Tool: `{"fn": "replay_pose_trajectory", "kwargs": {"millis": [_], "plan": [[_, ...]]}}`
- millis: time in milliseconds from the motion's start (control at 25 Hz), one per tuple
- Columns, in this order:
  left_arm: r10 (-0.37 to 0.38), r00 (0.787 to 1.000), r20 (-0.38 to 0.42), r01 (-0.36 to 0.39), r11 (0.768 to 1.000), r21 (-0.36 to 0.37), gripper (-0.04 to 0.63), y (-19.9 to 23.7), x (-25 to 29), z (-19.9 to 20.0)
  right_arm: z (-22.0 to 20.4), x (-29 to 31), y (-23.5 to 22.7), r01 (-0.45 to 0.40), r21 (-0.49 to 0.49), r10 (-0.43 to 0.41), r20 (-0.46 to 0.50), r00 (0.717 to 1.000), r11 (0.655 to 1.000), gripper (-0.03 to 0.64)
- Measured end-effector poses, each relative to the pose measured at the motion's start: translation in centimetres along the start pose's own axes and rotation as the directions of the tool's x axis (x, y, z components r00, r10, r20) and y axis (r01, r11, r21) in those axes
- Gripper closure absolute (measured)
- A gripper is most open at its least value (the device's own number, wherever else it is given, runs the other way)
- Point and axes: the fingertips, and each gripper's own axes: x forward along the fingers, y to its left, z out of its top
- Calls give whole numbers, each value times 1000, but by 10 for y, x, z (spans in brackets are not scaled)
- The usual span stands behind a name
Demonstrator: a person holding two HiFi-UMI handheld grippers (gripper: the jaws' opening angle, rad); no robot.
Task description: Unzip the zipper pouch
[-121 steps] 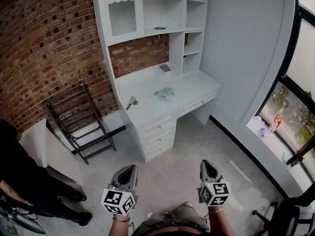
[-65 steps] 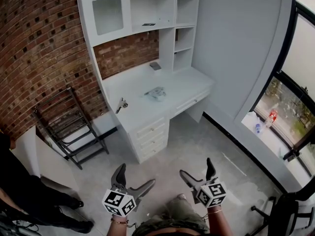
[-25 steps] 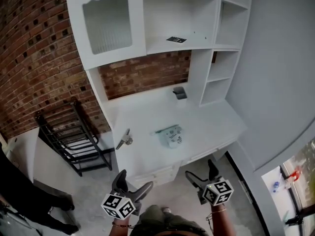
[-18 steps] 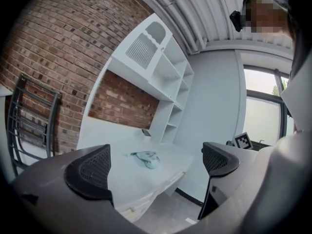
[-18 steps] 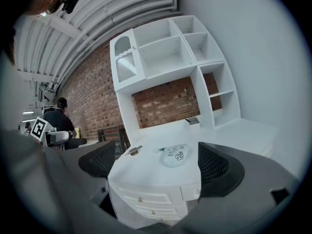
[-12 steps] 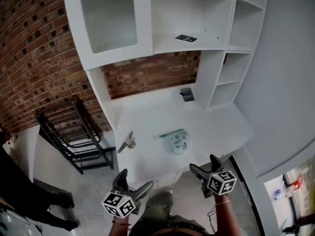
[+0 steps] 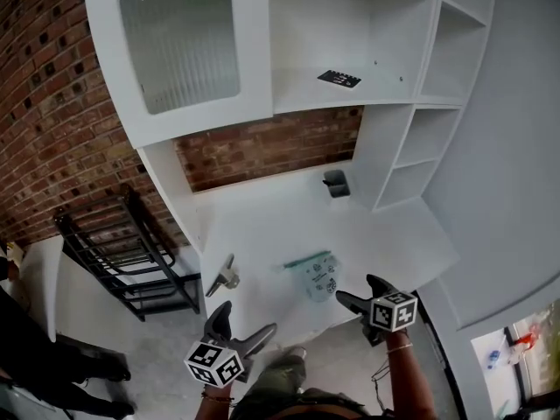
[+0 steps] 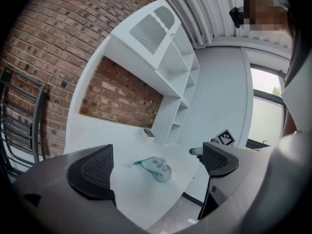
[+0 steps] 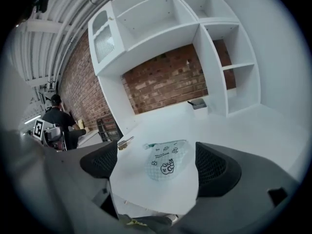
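A pale green zipper pouch (image 7: 317, 274) with a cartoon print lies flat near the front edge of the white desk (image 7: 262, 221). It also shows in the left gripper view (image 8: 155, 165) and the right gripper view (image 9: 168, 161). My left gripper (image 7: 243, 320) hangs open in front of the desk, below and left of the pouch. Just right of the pouch, at the desk's front edge, is my right gripper (image 7: 357, 290). Its jaws are wide but closing a little, with nothing between them. Neither gripper touches the pouch.
A metal clip (image 7: 226, 276) lies on the desk left of the pouch. A small grey holder (image 7: 336, 184) stands at the back by the brick wall. A black folding rack (image 7: 131, 252) stands left of the desk, a person (image 7: 35, 357) beyond it. White shelves (image 7: 350, 86) rise above.
The view has drawn closer to the desk. Both grippers, shut in the earliest frame, now stand open. The right gripper has moved forward to the desk's edge beside the pouch.
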Motion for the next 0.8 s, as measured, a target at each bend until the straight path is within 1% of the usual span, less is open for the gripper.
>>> {"fn": "replay_pose_trajectory", "kwargs": {"millis": [40,120,200,280,400,560,640,800], "plan": [[0,1000,1,0,1000,-3,28,4,5,2,-1,11,-7,-9,4,9,-30,1000,1000,121],[1,1000,6,-1,1000,-6,28,13,14,6,-4,33,-21,-17,-23,15,-105,994,1000,124],[5,1000,6,-5,1000,-14,28,20,21,7,-8,57,-29,-38,-44,29,-188,982,998,124],[7,1000,-1,-7,1000,-22,28,26,31,6,-14,78,-37,-63,-42,50,-267,962,997,124],[3,1000,-3,-3,999,-43,28,31,42,4,-18,104,-51,-86,-67,57,-354,933,994,124],[6,1000,1,-6,998,-70,28,38,52,6,-26,127,-66,-102,-130,30,-468,883,986,126],[11,1000,1,-11,998,-62,28,43,58,8,-27,139,-73,-105,-112,36,-500,865,988,127],[16,1000,-10,-16,999,-33,28,51,67,12,-31,155,-85,-99,-23,70,-547,834,995,140]]}}
